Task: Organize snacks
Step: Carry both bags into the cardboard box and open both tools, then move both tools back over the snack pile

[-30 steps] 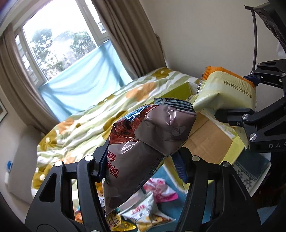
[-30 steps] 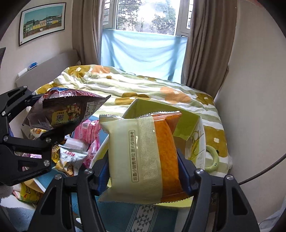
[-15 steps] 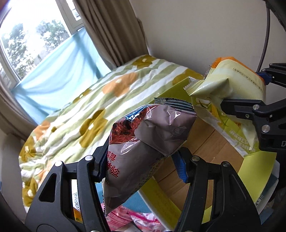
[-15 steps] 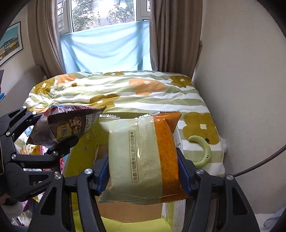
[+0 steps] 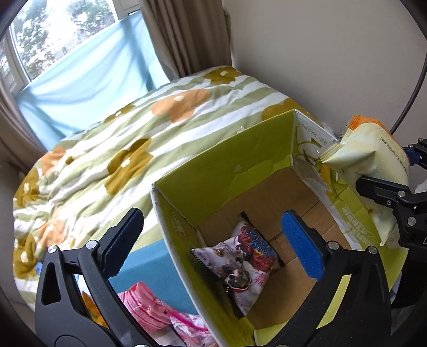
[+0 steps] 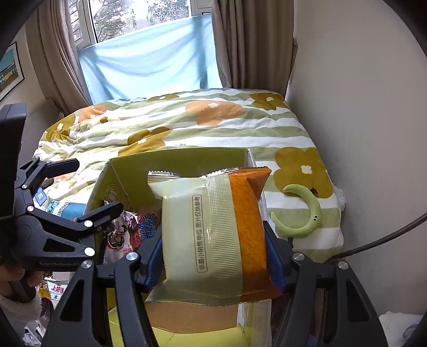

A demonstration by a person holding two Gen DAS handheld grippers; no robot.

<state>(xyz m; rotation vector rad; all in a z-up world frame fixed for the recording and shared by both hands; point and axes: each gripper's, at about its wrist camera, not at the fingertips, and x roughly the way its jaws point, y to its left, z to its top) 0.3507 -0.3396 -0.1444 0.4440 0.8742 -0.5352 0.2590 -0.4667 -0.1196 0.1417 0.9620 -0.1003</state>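
While the right gripper (image 6: pixel 213 253) pinches the cream-and-orange packet (image 6: pixel 213 235) across its puffy middle, light and crushable, the left gripper (image 5: pixel 213 245) hangs wide apart and empty over the box (image 5: pixel 213 173), where the brown bag (image 5: pixel 240 261) lies.

Window: you have a white-framed window (image 6: pixel 141 18) at the far end, bright with daylight, green trees beyond the glass.
Lower window: a pale blue cloth sheet (image 6: pixel 152 61) hangs across its lower part.
Curtains: beige pleated curtains (image 6: pixel 250 42) hang on both sides of it.
Walls: plain cream wall (image 5: pixel 320 58) runs along the bed's right side; on your left a framed picture of coloured houses (image 6: pixel 9 69) hangs.
Bed: a quilt striped green and white with orange and mustard flowers (image 5: pixel 160 128) covers it, rumpled.
Light: soft daylight, no hard shadows.
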